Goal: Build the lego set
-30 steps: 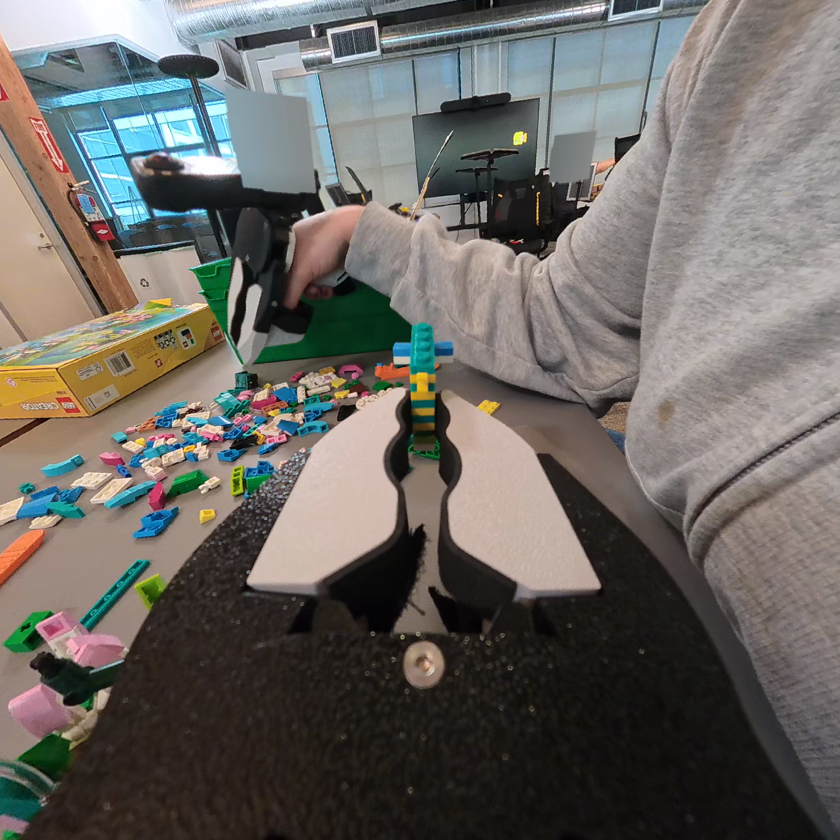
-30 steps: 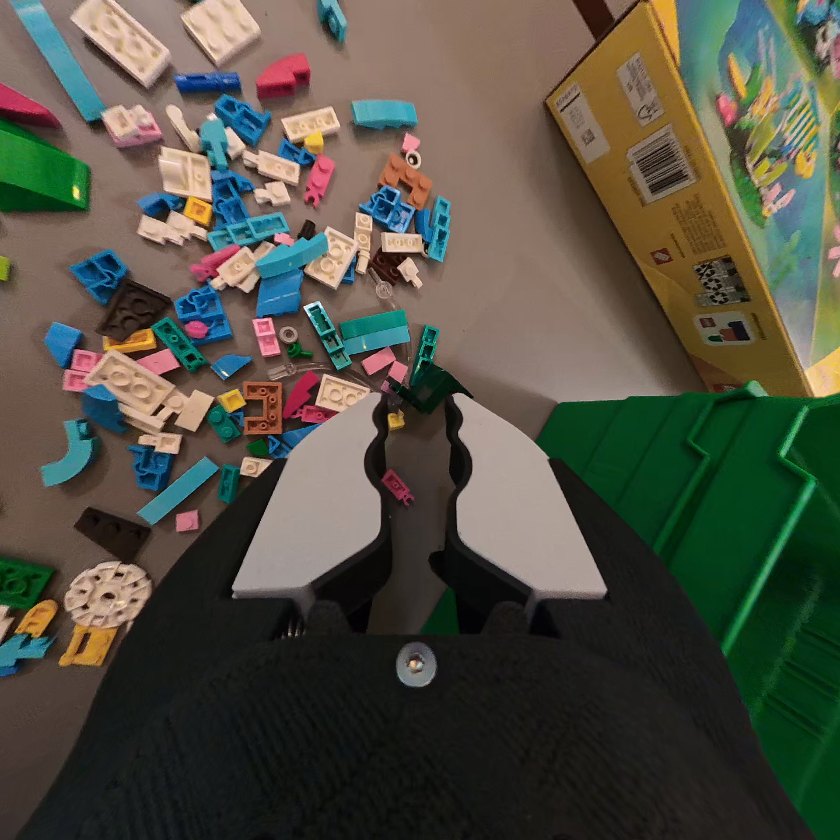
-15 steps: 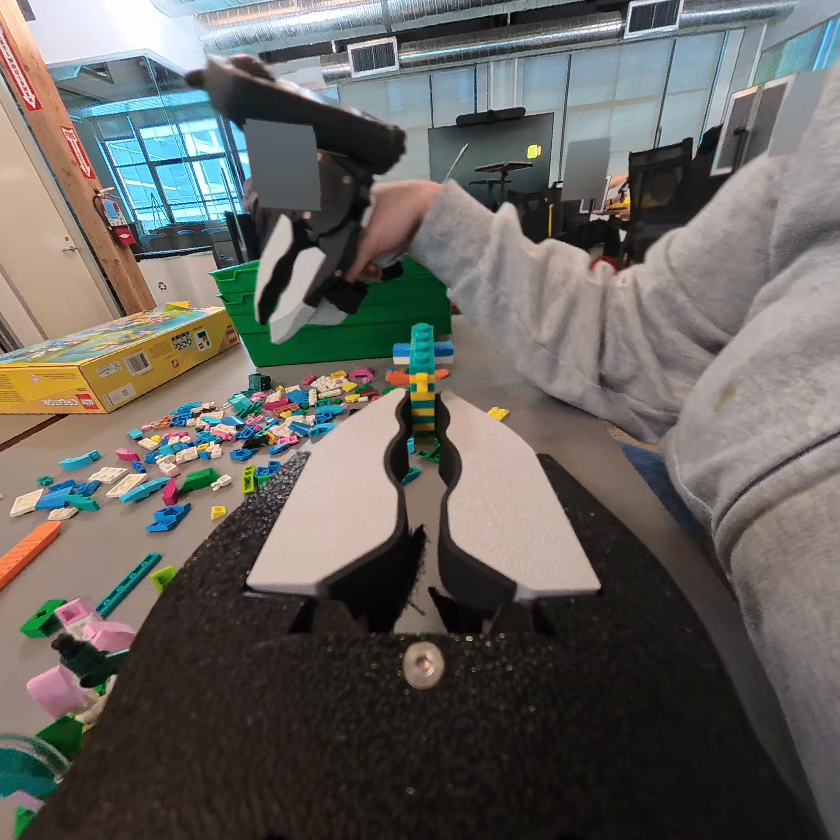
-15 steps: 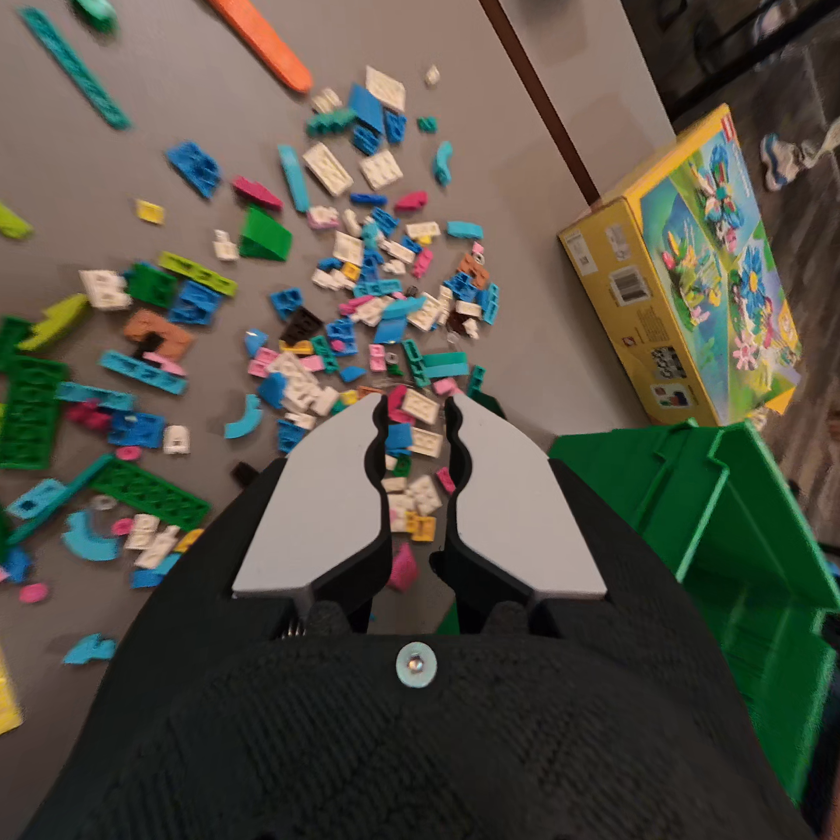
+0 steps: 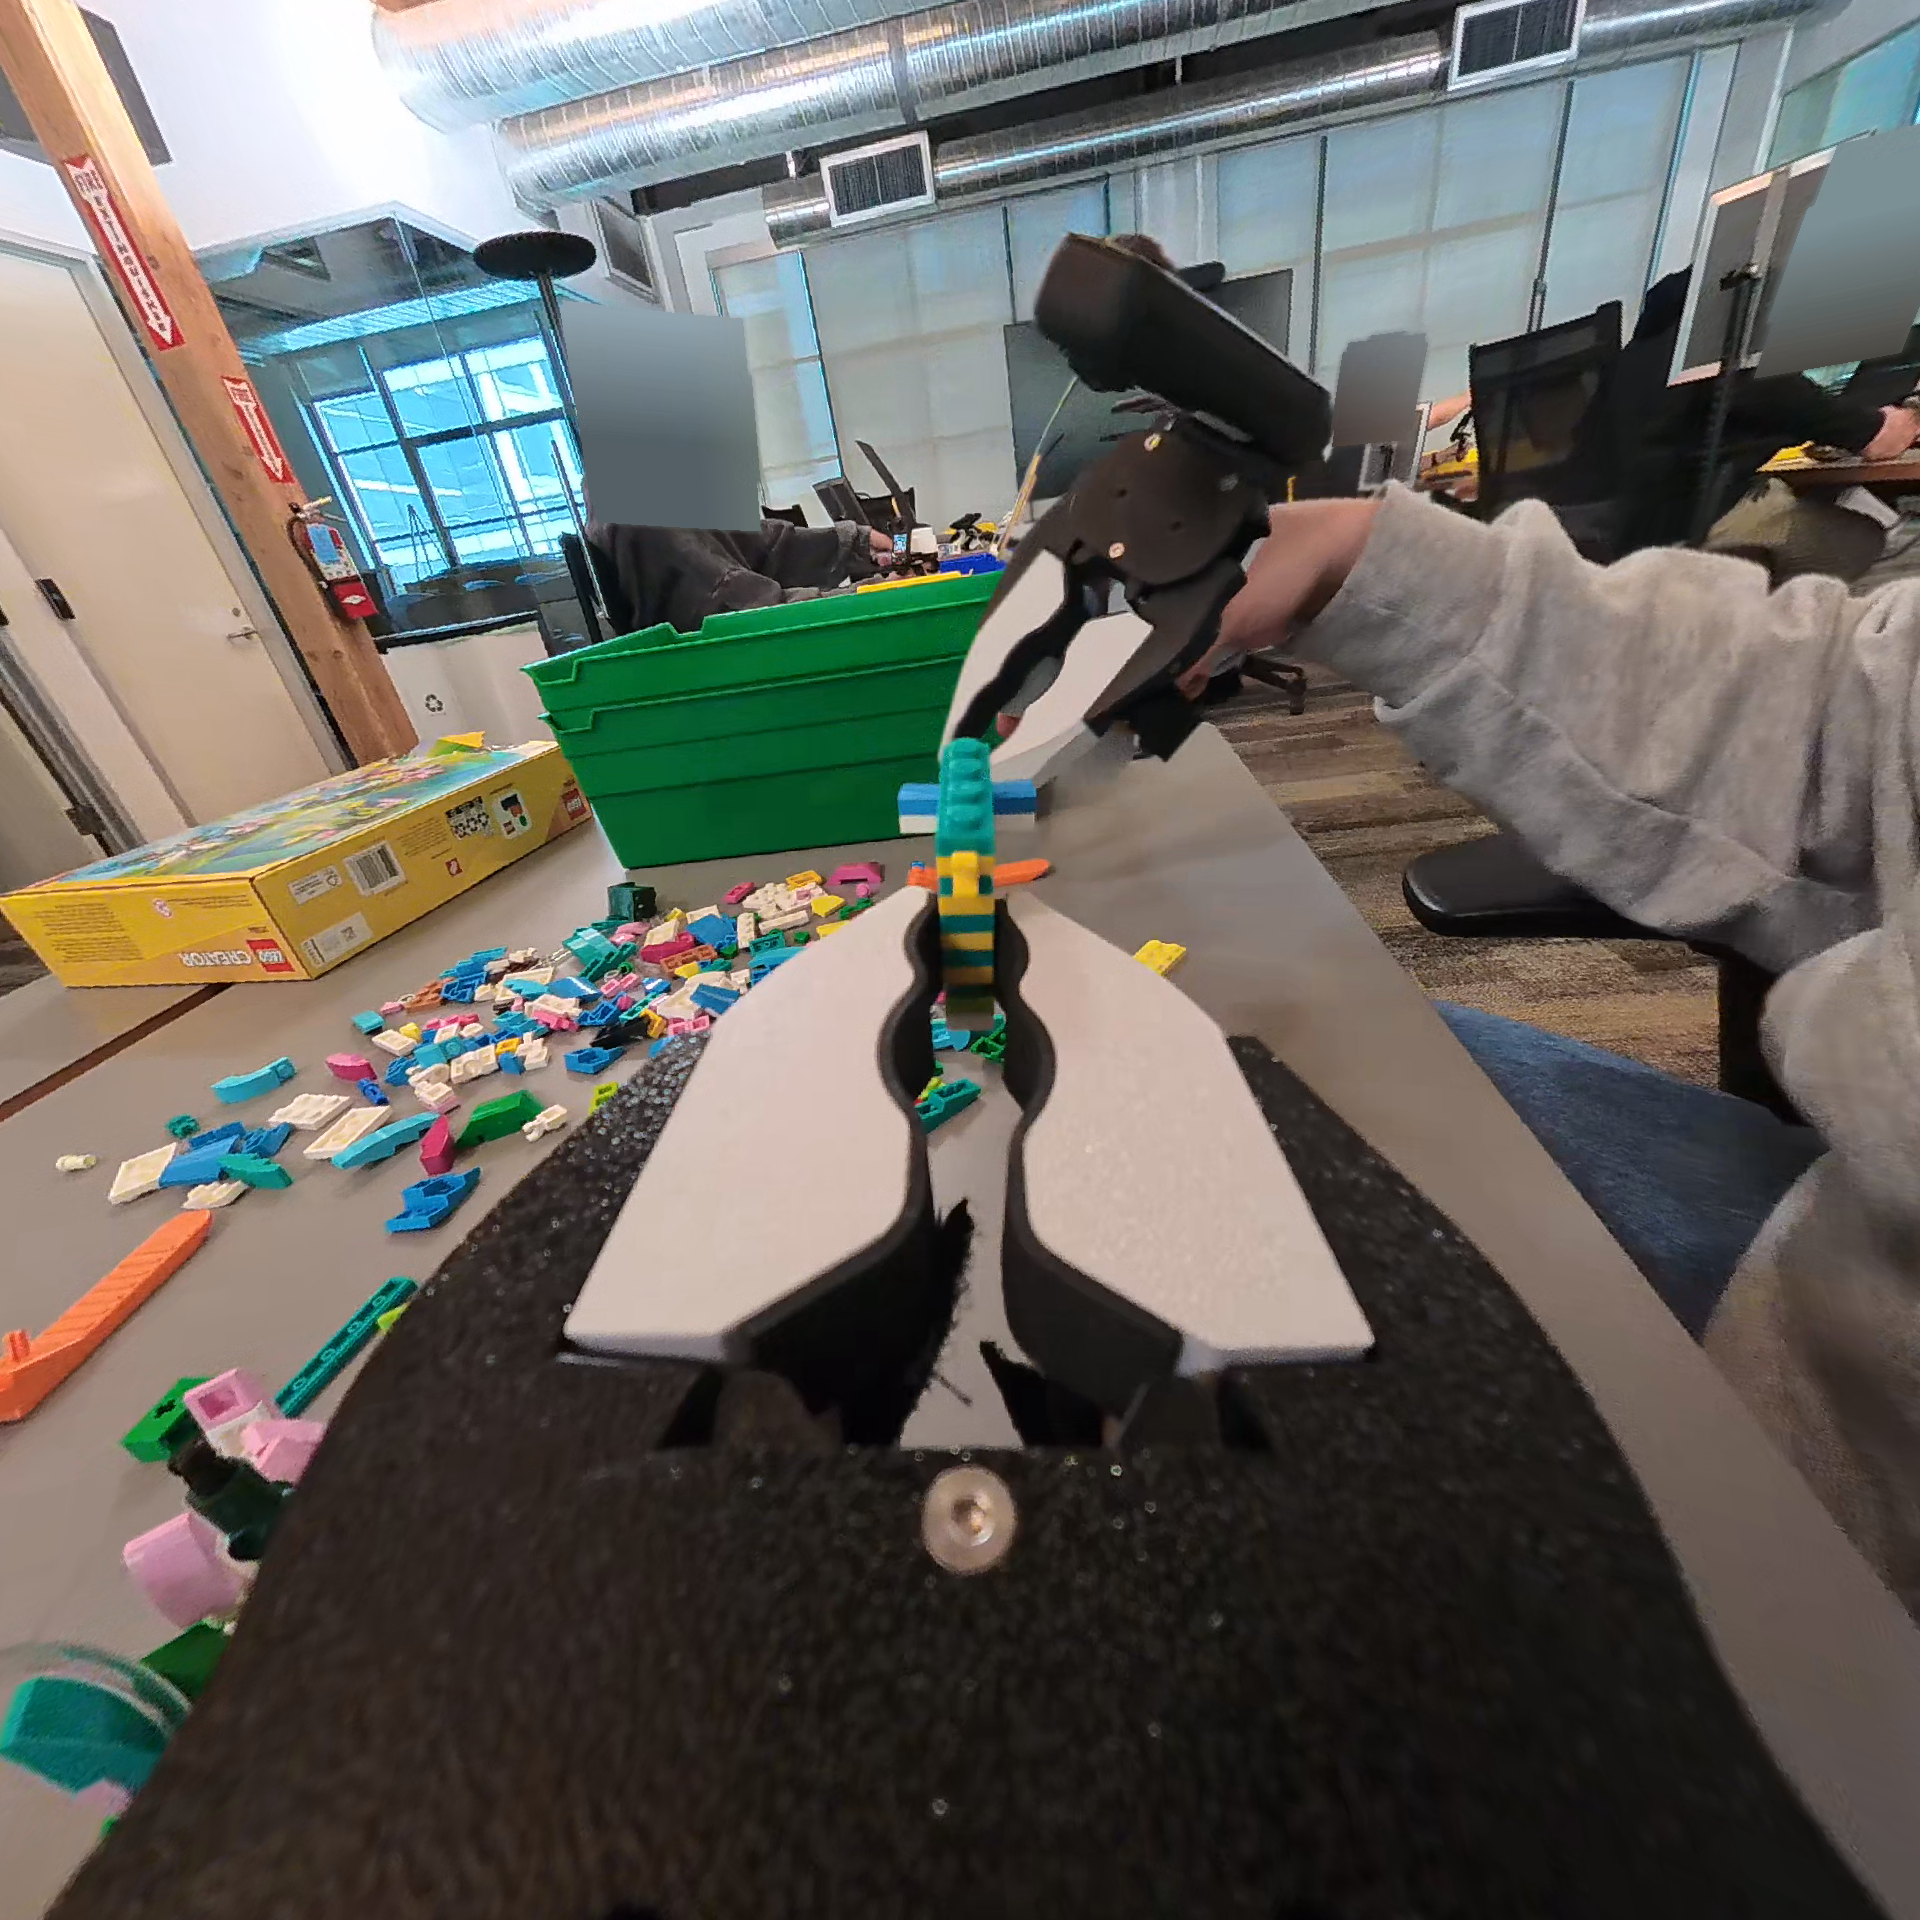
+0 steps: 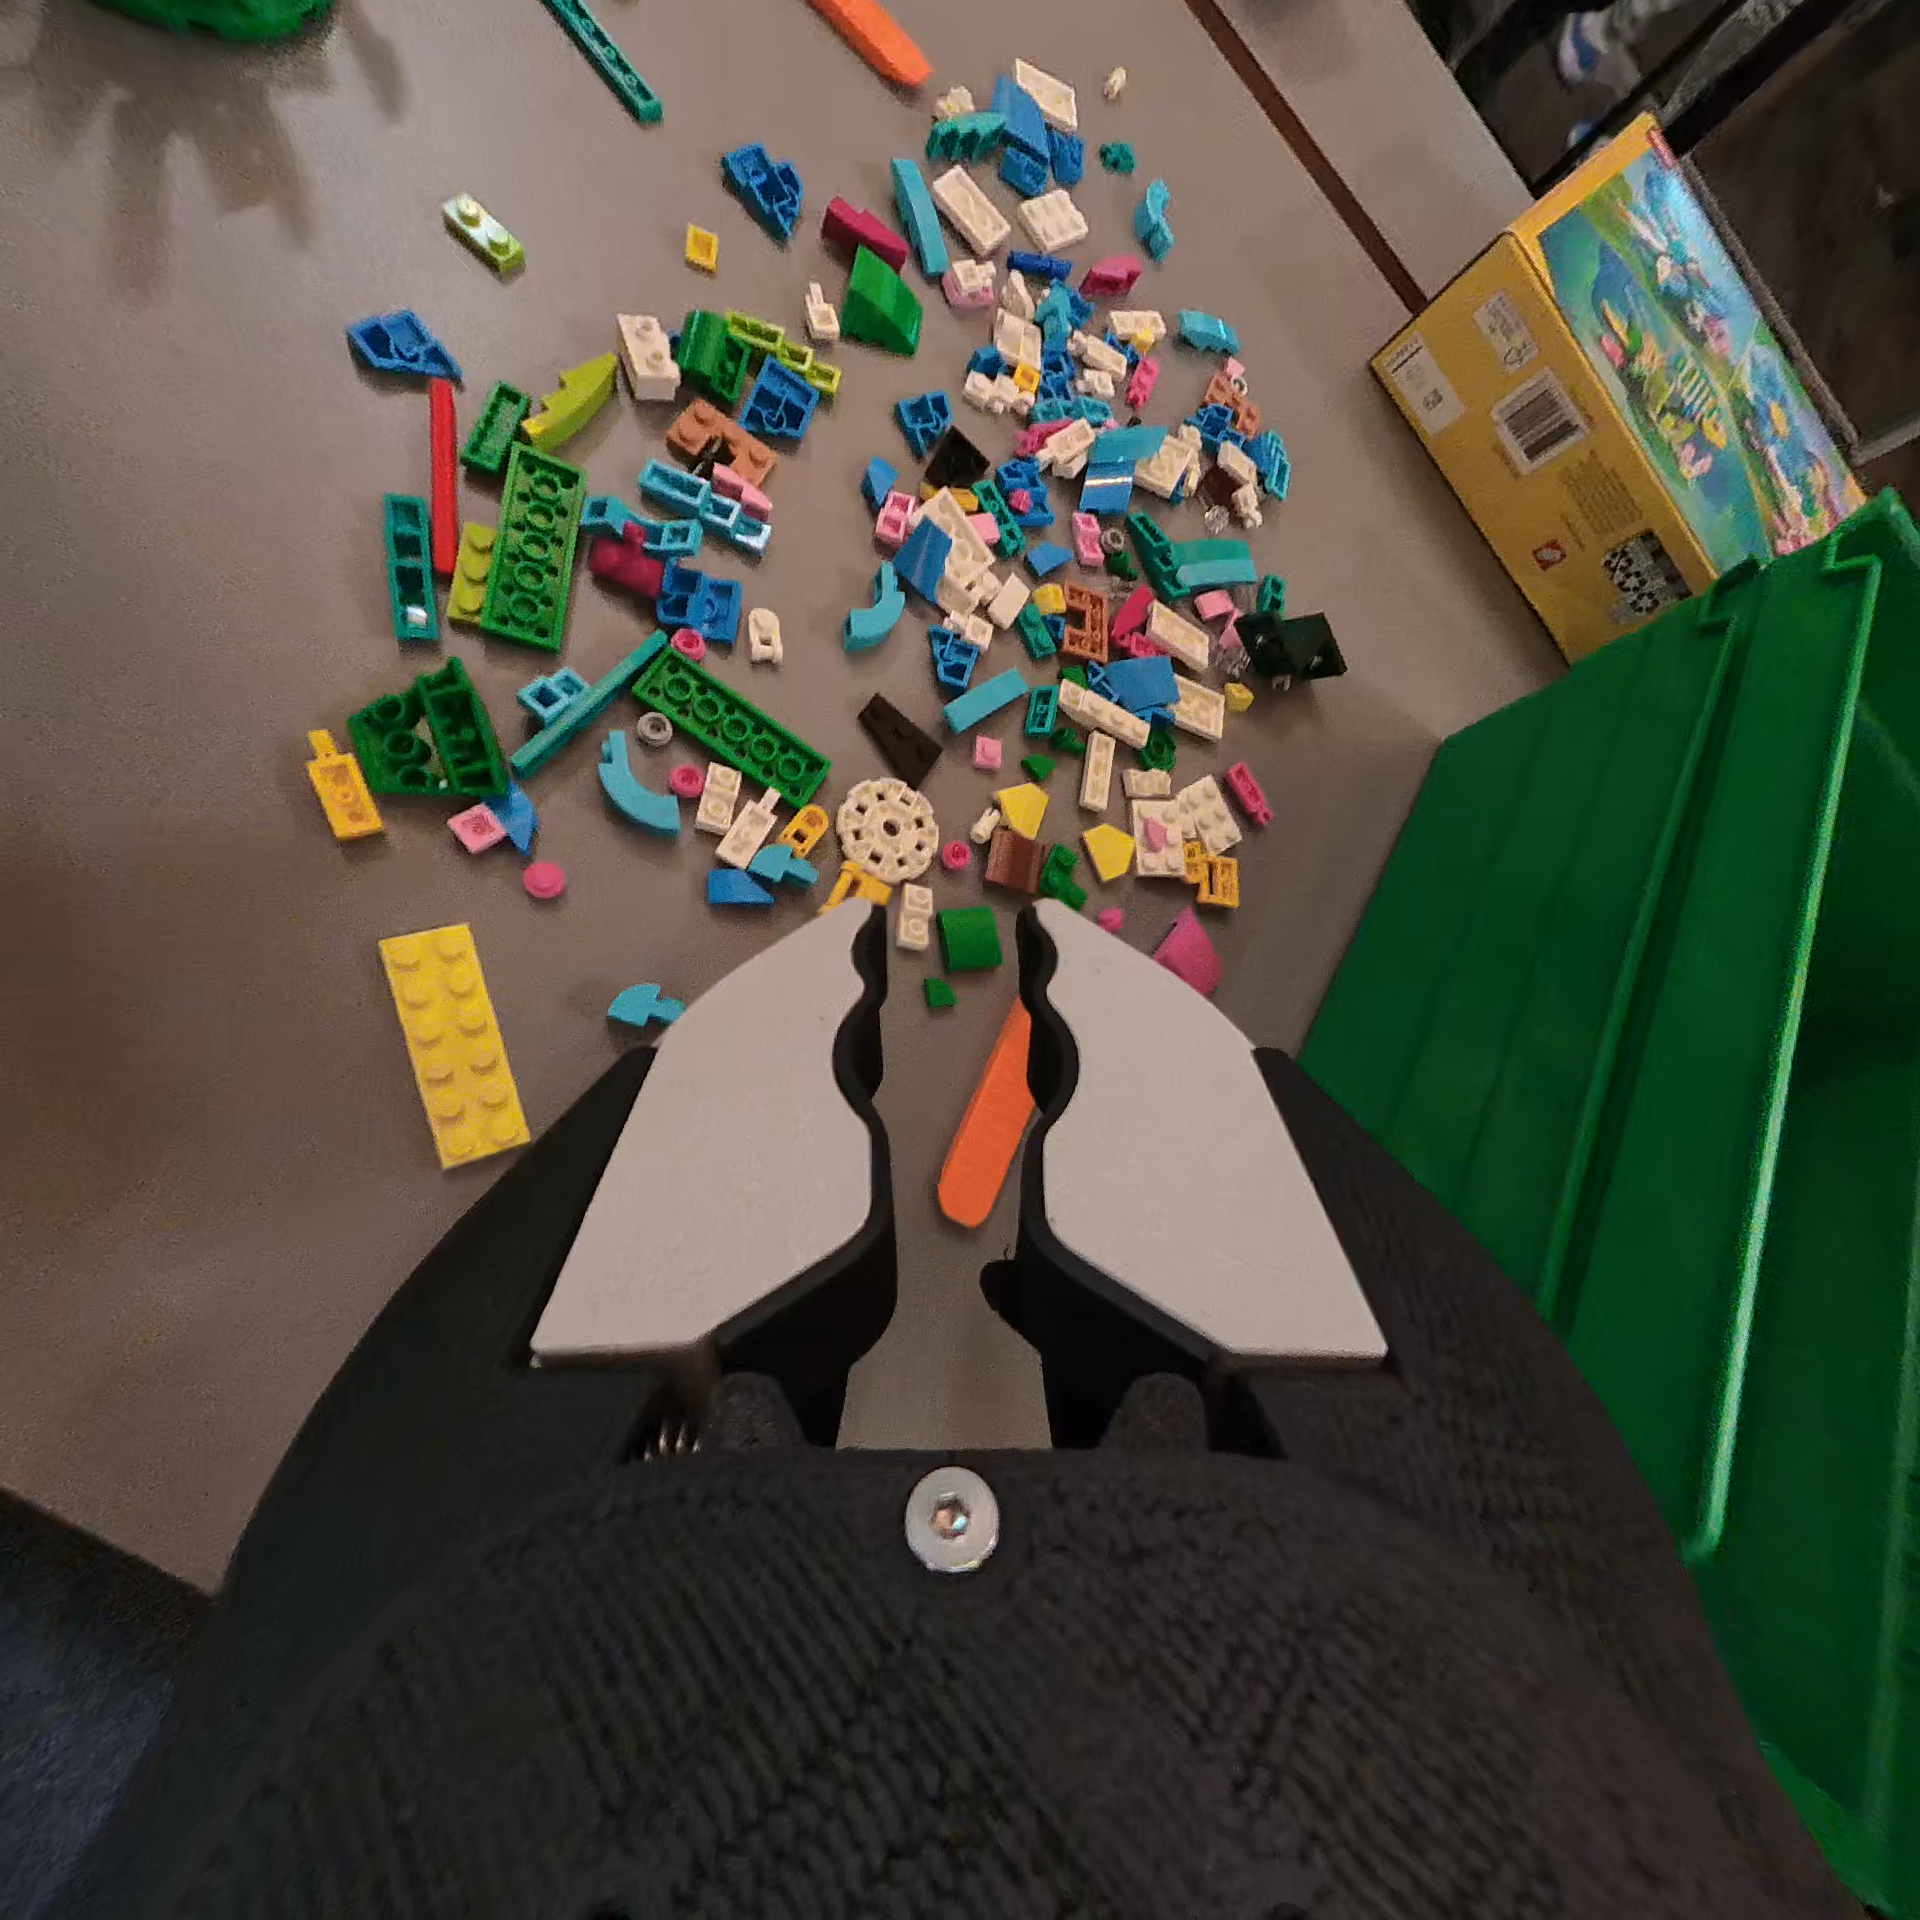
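My left gripper (image 5: pixel 966 925) is shut on a tall stack of teal and yellow bricks (image 5: pixel 966 935) with a blue and white crosspiece (image 5: pixel 925 808) near its top. It holds the stack upright over the grey table (image 5: pixel 1226 914). My right gripper (image 6: pixel 951 920) is open and empty, high above the loose bricks (image 6: pixel 997 540). The green and orange pieces seen between its fingers lie on the table below. It also shows in the left wrist view (image 5: pixel 1013 743), held by a hand in a grey sleeve (image 5: pixel 1558 707), just behind the top of the stack.
Stacked green bins (image 5: pixel 769 727) stand behind the bricks, and also show in the right wrist view (image 6: pixel 1662 1039). A yellow box (image 5: pixel 291 862) lies at the left. A yellow plate (image 6: pixel 452 1039) and an orange piece (image 6: pixel 987 1122) lie near. People sit at the back. Left tips to right tips: about 20 cm.
My right gripper has risen from low over the brick pile and swung across to just behind the top of the stack, open throughout. My left gripper keeps its hold on the stack.
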Demonstrator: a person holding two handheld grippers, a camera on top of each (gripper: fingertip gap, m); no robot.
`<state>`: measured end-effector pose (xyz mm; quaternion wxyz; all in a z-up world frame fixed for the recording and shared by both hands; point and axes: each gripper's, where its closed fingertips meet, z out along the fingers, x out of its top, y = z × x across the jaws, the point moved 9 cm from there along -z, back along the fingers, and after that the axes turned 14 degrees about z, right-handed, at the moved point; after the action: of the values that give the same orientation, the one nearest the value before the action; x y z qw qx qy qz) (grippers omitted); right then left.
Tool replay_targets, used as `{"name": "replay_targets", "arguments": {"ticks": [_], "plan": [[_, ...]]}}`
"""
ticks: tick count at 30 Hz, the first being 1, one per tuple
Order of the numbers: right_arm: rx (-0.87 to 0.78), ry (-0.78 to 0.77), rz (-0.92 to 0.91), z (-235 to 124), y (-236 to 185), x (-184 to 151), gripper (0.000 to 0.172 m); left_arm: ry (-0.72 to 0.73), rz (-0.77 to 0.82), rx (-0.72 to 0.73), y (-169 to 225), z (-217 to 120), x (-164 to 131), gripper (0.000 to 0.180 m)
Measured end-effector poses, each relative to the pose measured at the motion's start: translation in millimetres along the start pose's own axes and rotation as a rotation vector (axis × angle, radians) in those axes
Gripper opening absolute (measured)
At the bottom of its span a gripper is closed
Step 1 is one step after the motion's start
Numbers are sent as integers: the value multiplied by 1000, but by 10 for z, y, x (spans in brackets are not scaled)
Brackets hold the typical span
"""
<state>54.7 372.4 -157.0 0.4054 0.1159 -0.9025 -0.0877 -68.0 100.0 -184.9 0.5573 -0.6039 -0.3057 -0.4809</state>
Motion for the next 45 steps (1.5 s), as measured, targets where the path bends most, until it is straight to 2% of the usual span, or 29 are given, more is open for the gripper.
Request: {"name": "replay_targets", "arguments": {"ticks": [9, 17, 26, 32, 45], "plan": [[33, 24, 48, -45, 49, -72, 23, 12, -29, 8, -31, -6, -9, 8], [60, -65, 79, -11, 125, -193, 25, 22, -62, 2, -57, -9, -21, 8], [264, -173, 83, 61, -37, -274, 35, 28, -49, -3, -40, -6, -21, 8], [235, -254, 46, 126, -64, -326, 41, 36, -55, 1, -35, -17, -18, 8], [191, -210, 137, 67, 155, -412, 42, 31, -46, -2, -22, -12, -18, 8]]}}
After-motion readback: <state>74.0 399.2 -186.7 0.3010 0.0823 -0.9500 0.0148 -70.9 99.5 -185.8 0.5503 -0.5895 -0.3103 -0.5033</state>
